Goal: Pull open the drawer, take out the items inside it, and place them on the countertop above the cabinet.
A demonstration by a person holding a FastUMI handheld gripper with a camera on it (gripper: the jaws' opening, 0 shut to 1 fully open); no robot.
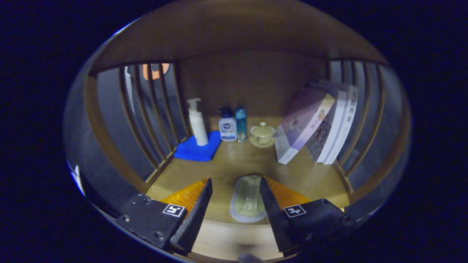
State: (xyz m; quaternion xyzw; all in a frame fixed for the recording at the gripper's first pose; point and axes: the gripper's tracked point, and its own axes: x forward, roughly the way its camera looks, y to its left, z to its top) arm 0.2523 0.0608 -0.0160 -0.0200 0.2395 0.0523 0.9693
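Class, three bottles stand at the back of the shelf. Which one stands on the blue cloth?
The tall white pump bottle stands on the blue cloth. The squat labelled pump bottle and slim teal bottle stand on bare wood beside it.

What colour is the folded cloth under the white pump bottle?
Blue. The folded cloth lies beneath the white pump bottle, well beyond the fingers, seen in the gripper view.

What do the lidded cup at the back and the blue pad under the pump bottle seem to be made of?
Lidded cup: probably glazed ceramic; it is pale, with a soft sheen, and has a knobbed lid and a matching saucer.
Blue pad: probably cloth or sponge; it is matte, with rounded soft edges, and the pump bottle stands on it.
The gripper is open around a pale green item.
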